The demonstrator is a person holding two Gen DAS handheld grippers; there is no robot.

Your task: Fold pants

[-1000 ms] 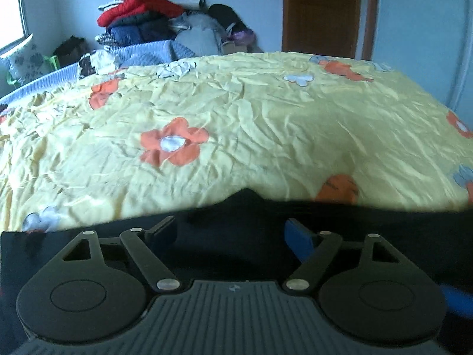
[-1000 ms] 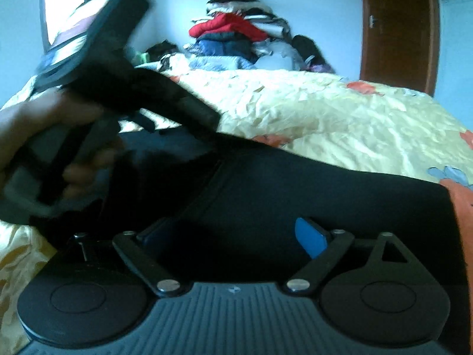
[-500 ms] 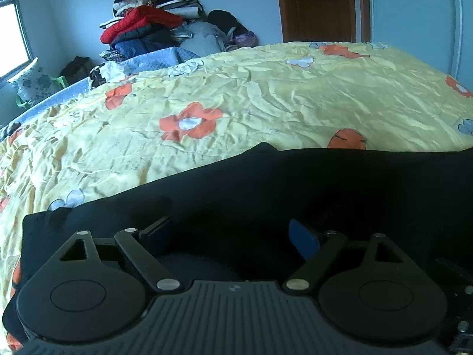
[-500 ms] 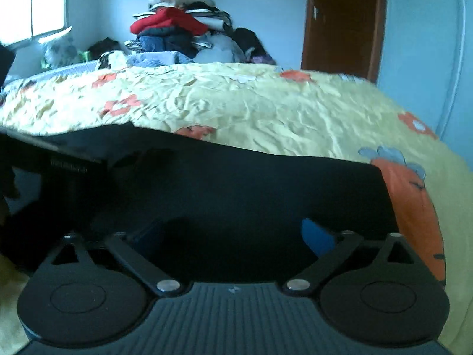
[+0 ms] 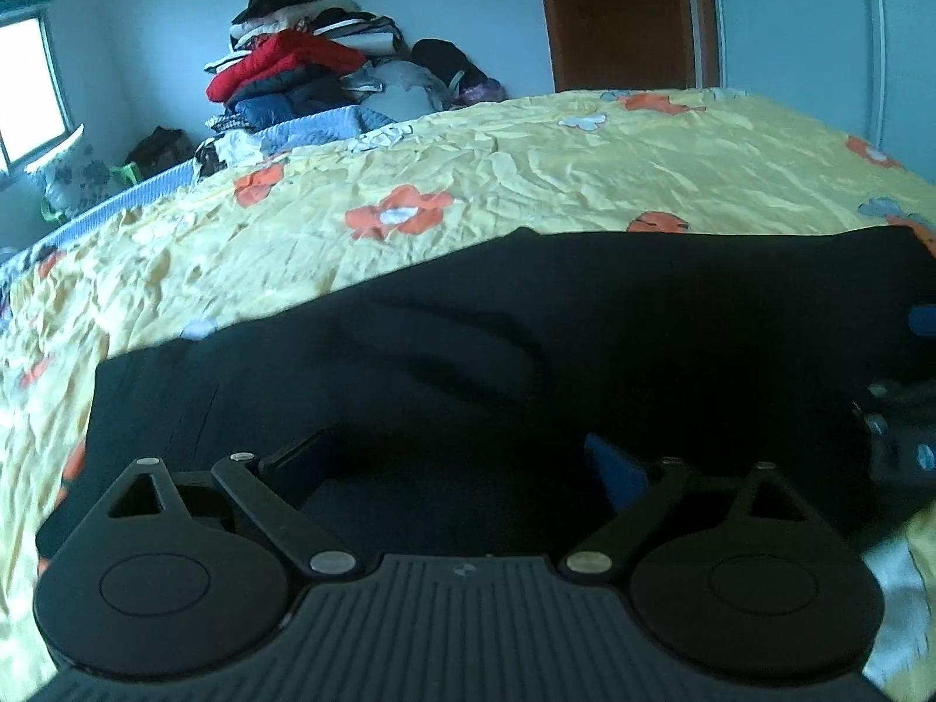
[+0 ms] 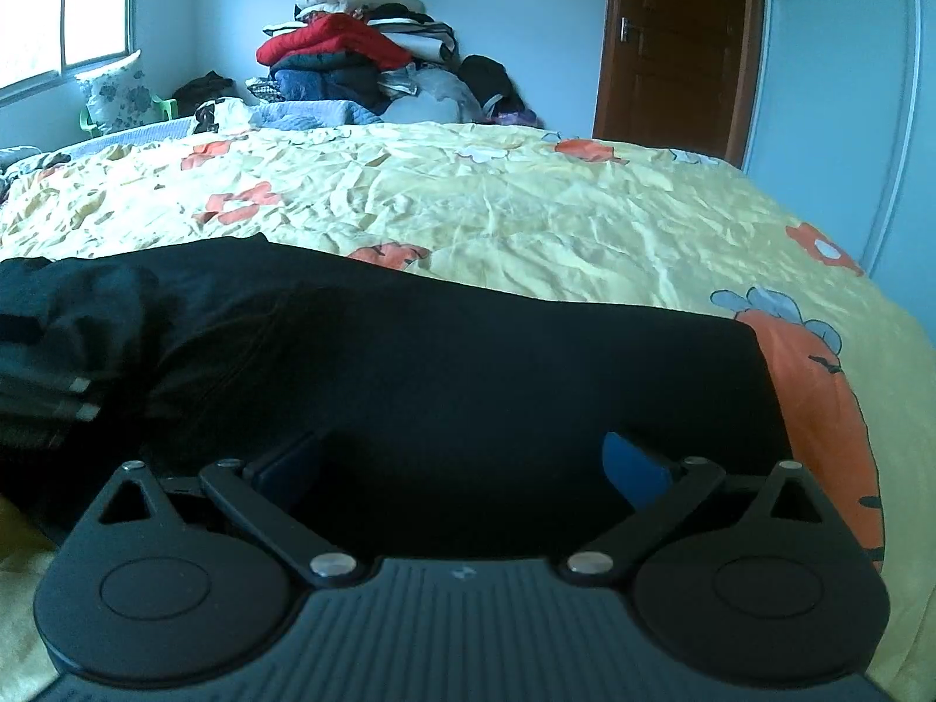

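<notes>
Closest in, the left gripper (image 5: 462,456) hangs just above the black pants (image 5: 526,351) with its jaws opening; dark cloth lies under the gap, but neither pad presses it. The right gripper (image 6: 468,462) stands released at full spread, likewise over the pants (image 6: 468,362) and gripping nothing.

The pants lie flat on the bed (image 5: 526,187), directly ahead of and below both grippers, their long axis running crosswise to the way the fingers point. The left gripper is nearer the squared end (image 5: 117,386) off to its left; the right gripper is nearer the straight end (image 6: 760,386) off to its right, beside an orange print. Whichever end gets lifted, I judge the fold will swing along that crosswise axis.

Beyond the far edge of the cloth the yellow flowered cover stretches bare, giving ample room. Farther still sit a pile of clothes (image 6: 351,52) and a brown door (image 6: 678,47), well apart.
</notes>
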